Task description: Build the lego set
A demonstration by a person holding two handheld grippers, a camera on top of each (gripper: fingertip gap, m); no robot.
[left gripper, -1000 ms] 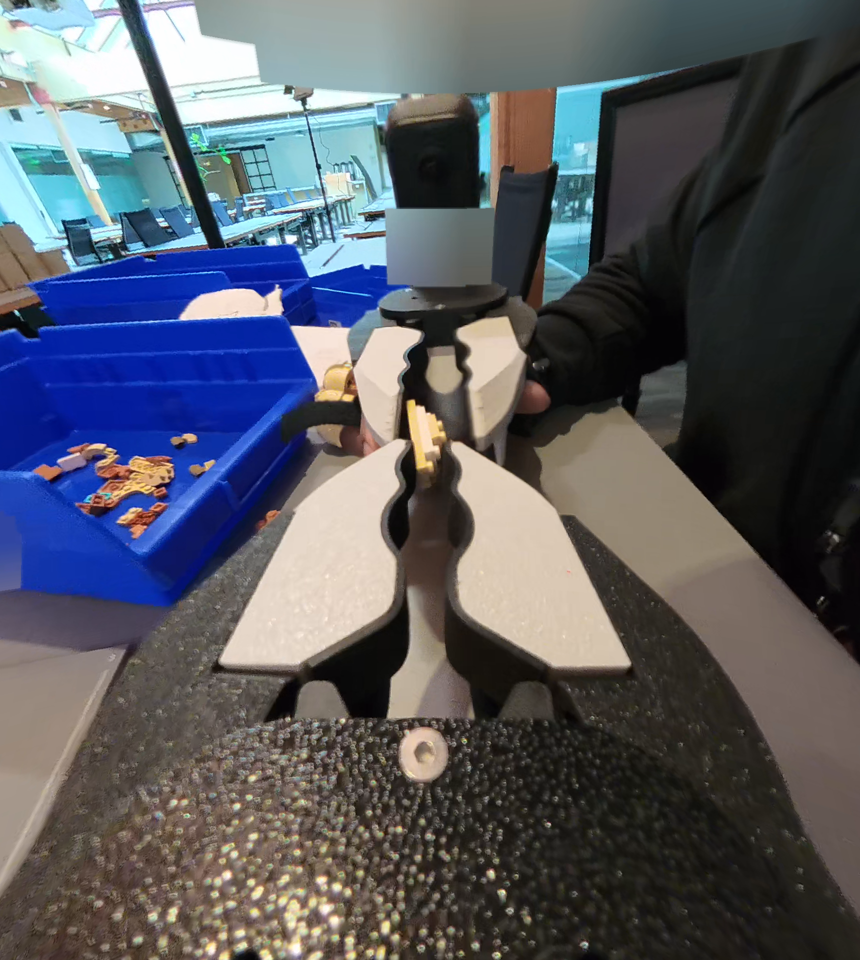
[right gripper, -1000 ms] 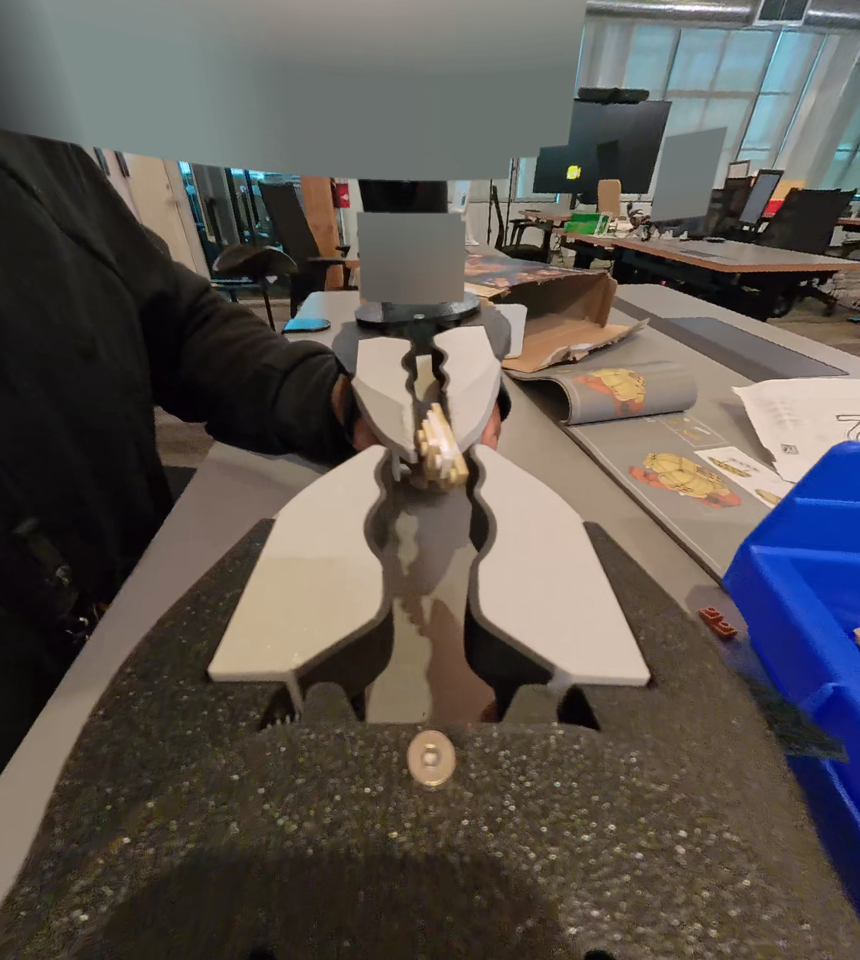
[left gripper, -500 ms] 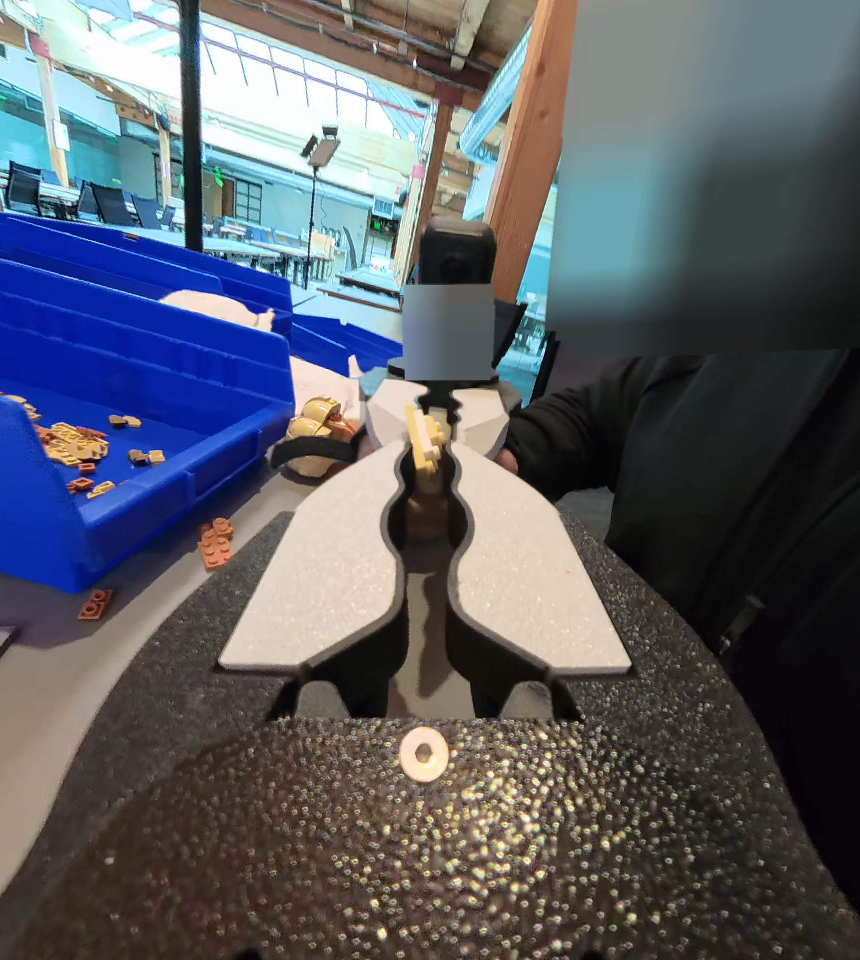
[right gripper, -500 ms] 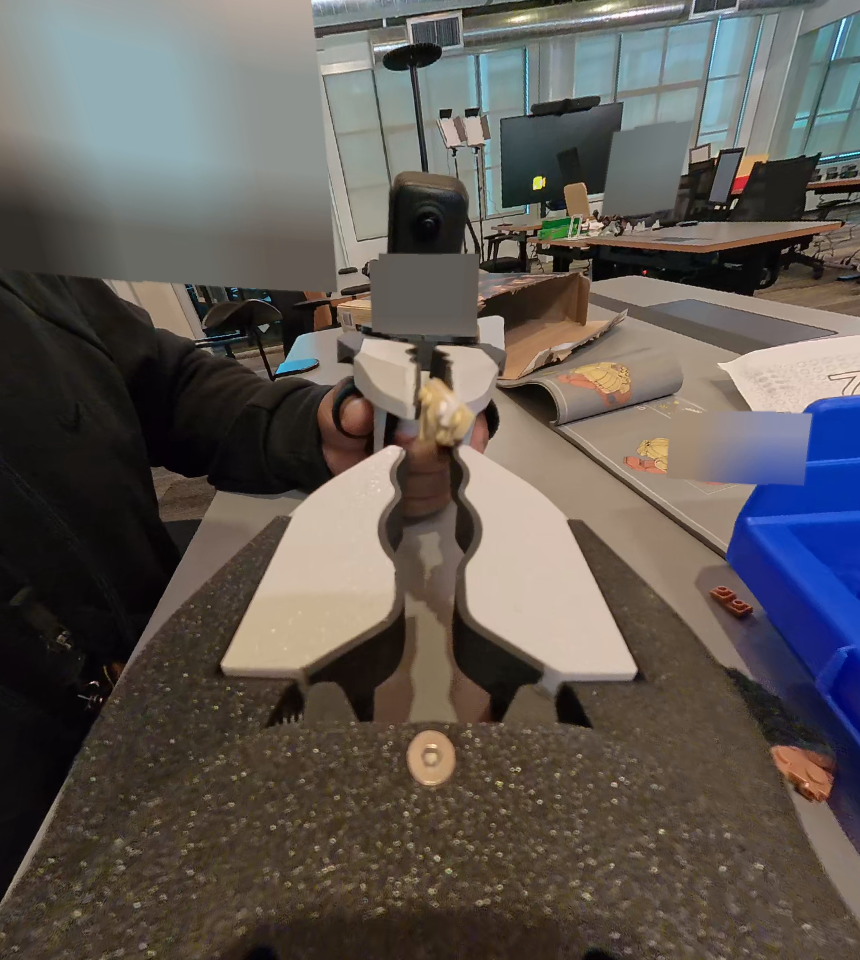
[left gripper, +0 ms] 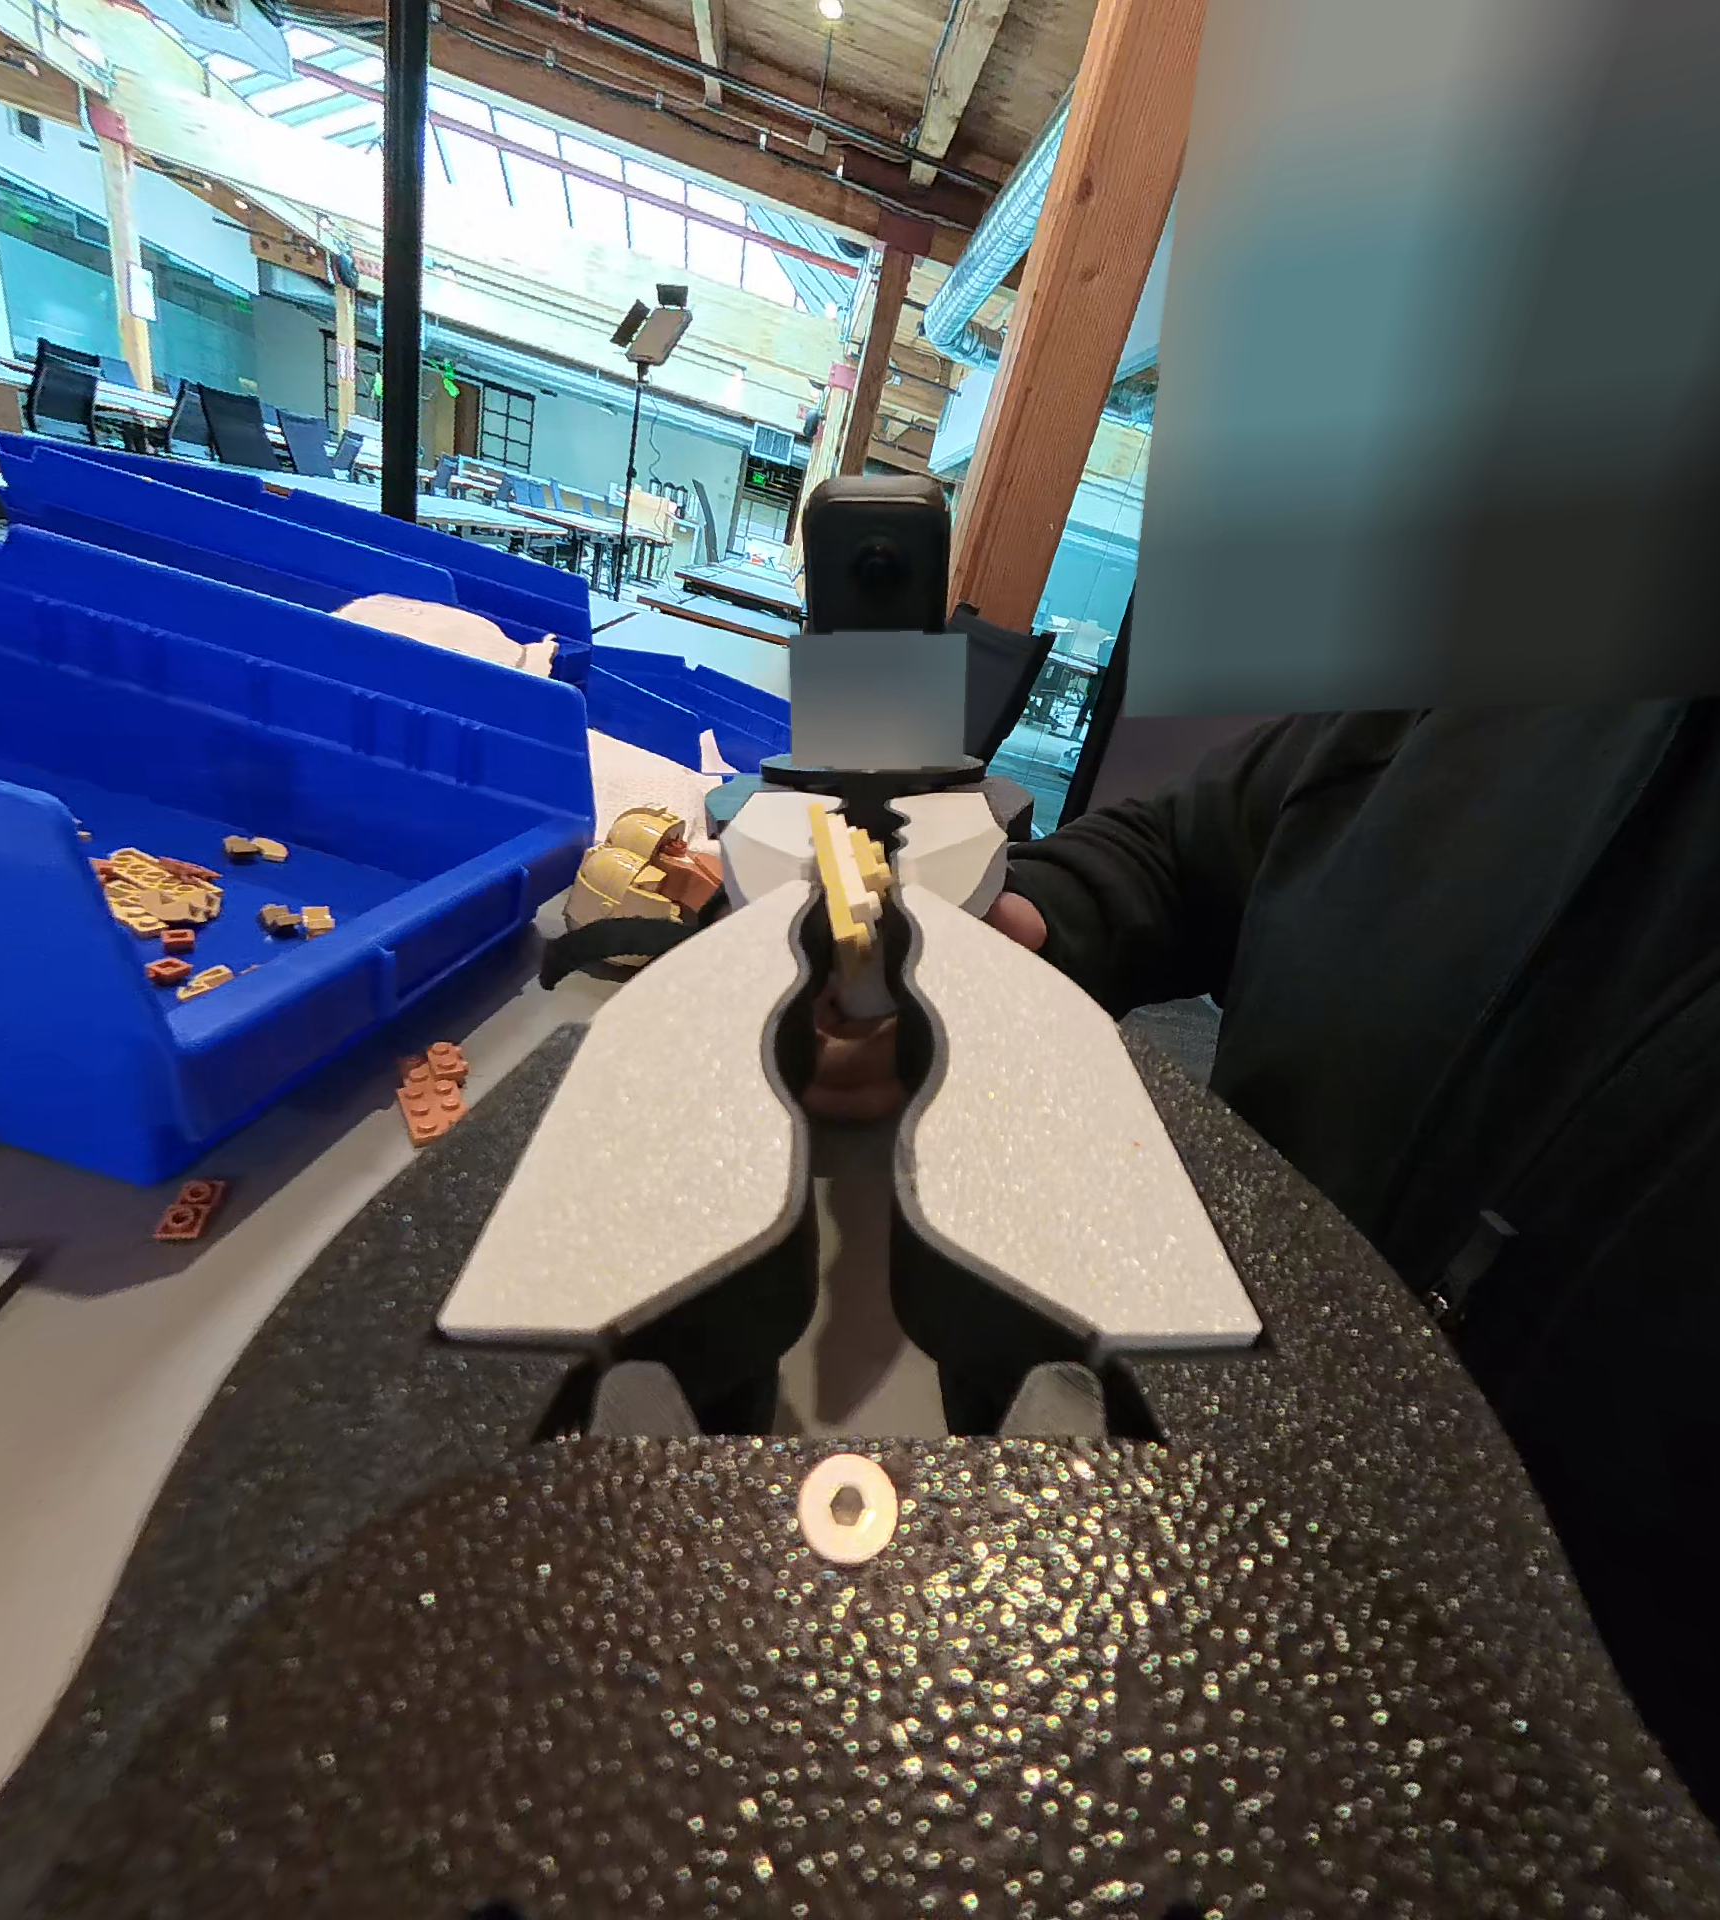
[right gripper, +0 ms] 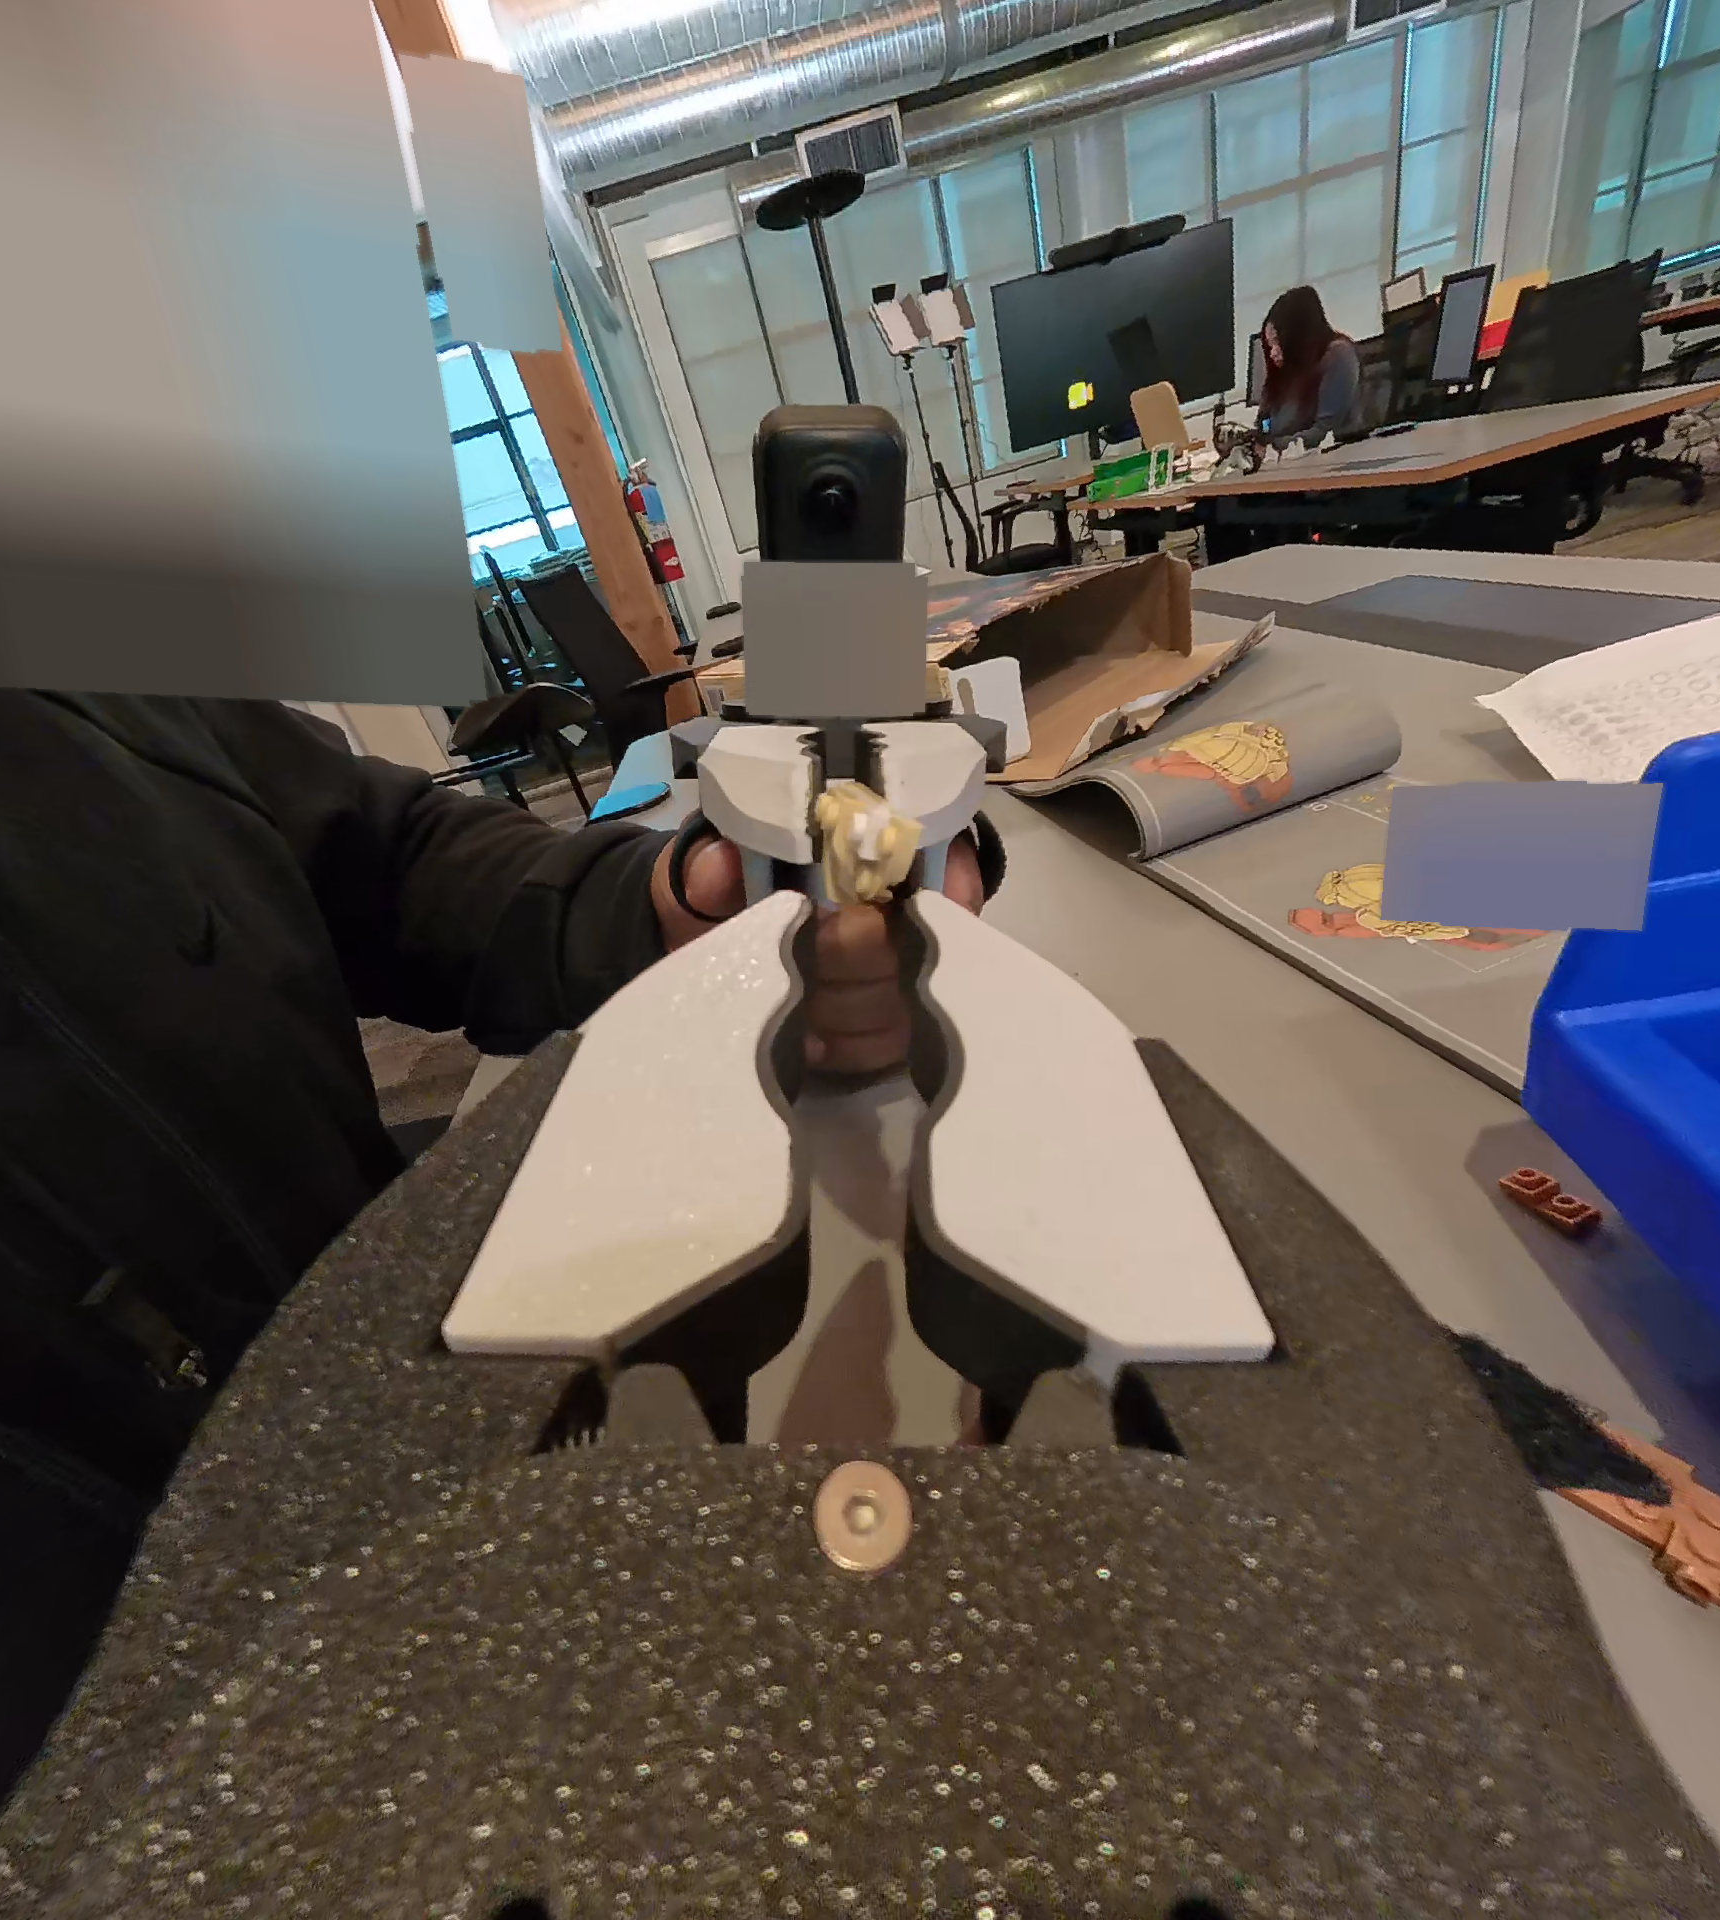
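Bin stands on the table; loose bricks lie just before it; booklet lies open behind the bin.

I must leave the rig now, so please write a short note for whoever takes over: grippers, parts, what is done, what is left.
Left gripper: shut on a tan lego piece.
Right gripper: tip to tip with the left; its grip is unclear.
Parts: loose ones in the blue bin, brown plates beside it.
Done: a small tan-brown model stands by the bin.
Left: joining the held piece. The booklet lies open.
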